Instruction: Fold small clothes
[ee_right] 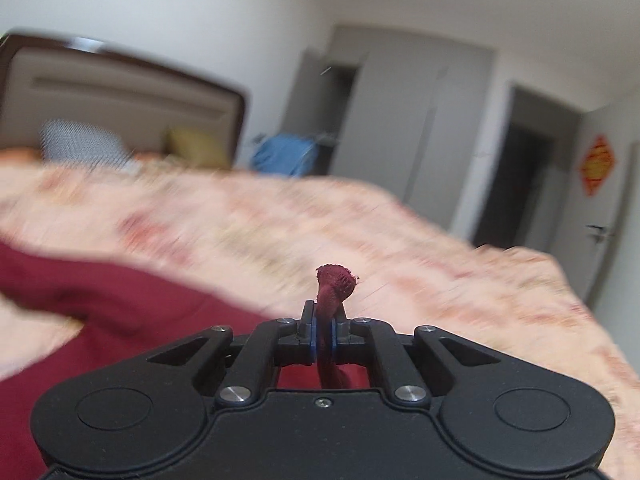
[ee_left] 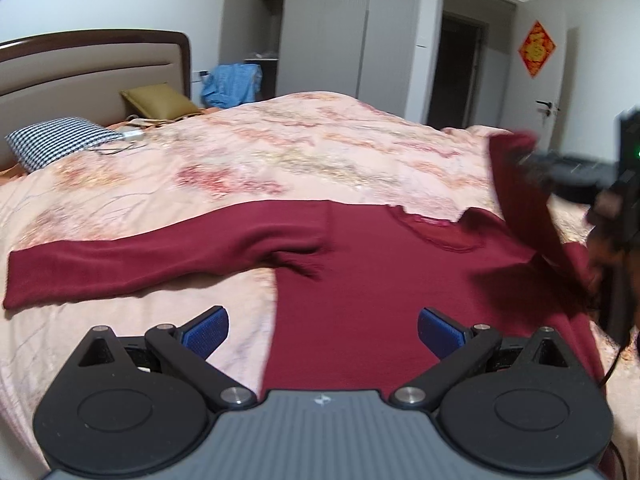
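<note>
Nearest us, our left gripper [ee_left: 323, 330] hovers wide-jawed over the dark red knit sweater [ee_left: 360, 280], spread on the pink floral bedspread [ee_left: 280, 152]. At right, our right gripper [ee_right: 324, 334] pinches its lifted sleeve [ee_right: 334, 280]; we should lay it flat across the chest.

A floral pink bedspread [ee_left: 280, 152] covers the bed, padded headboard [ee_left: 92, 68] behind. A checked pillow [ee_left: 56, 144] and an olive cushion [ee_left: 160, 100] sit near it. Blue cloth [ee_left: 232, 84] lies heaped by the grey wardrobe [ee_left: 328, 40]; a red diamond decoration [ee_left: 537, 49] hangs beside the door handle [ee_left: 547, 106].
</note>
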Tool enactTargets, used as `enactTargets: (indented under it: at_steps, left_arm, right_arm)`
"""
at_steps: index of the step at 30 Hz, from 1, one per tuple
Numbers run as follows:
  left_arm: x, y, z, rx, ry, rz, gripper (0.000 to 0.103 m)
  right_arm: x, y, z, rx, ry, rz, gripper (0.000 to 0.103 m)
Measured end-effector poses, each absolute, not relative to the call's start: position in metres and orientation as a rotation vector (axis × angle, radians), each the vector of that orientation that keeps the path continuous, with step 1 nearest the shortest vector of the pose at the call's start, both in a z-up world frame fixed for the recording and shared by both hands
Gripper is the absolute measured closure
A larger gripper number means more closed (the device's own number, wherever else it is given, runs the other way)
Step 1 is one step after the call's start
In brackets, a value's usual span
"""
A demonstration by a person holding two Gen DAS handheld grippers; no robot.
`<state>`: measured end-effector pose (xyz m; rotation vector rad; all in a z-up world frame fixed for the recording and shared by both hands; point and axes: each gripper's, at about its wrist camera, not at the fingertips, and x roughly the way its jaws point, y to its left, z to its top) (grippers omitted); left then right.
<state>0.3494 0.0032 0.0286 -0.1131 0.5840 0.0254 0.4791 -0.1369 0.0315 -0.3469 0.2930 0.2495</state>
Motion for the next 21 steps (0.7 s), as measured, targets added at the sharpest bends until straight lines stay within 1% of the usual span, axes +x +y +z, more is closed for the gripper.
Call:
enactTargets:
  at_steps: [5,7,8,9,10,11,12,13,15,16,18,21]
  left_arm:
    - [0.345,0.021,0.023,-0.13,0.576,0.069,0.0]
    - [0.346,0.027,0.021,-0.148,0.572,0.081,0.0]
    - [0.347,0.03,0.02,-0.16,0.57,0.085,0.0]
    - [0.348,0.032,0.019,-0.173,0.569,0.087,0.0]
    - [0.349,0.034,0.019,-0.184,0.568,0.089,0.0]
    - [0.351,0.035,0.018,-0.196,0.565,0.089,0.0]
    - [0.352,0.036,0.018,-0.206,0.56,0.087,0.0]
    - [0.353,0.035,0.018,-0.217,0.554,0.084,0.0]
    - [0.358,0.034,0.017,-0.238,0.544,0.07,0.0]
    - [0.362,0.031,0.017,-0.246,0.539,0.057,0.0]
    - [0.373,0.024,0.015,-0.253,0.531,0.022,0.0]
    - [0.395,0.006,0.009,-0.23,0.525,-0.04,0.0]
  right_arm:
    - [0.475,-0.104,-0.018,-0.44,0.377,0.331,0.097]
    - [0.471,-0.096,-0.03,-0.477,0.402,0.36,0.095]
    - [0.469,-0.095,-0.035,-0.486,0.408,0.372,0.092]
    - [0.467,-0.094,-0.037,-0.489,0.415,0.39,0.087]
    - [0.462,-0.094,-0.036,-0.493,0.418,0.406,0.084]
    - [0.459,-0.099,-0.033,-0.497,0.419,0.418,0.075]
    - [0.453,-0.103,-0.032,-0.504,0.416,0.424,0.063]
    - [0.453,-0.108,-0.031,-0.506,0.413,0.425,0.057]
    - [0.442,-0.128,-0.025,-0.494,0.405,0.418,0.041]
    - [0.436,-0.14,-0.022,-0.484,0.405,0.404,0.038]
    - [0.425,-0.167,-0.02,-0.463,0.399,0.347,0.029]
    - [0.406,-0.216,-0.019,-0.425,0.388,0.183,0.021]
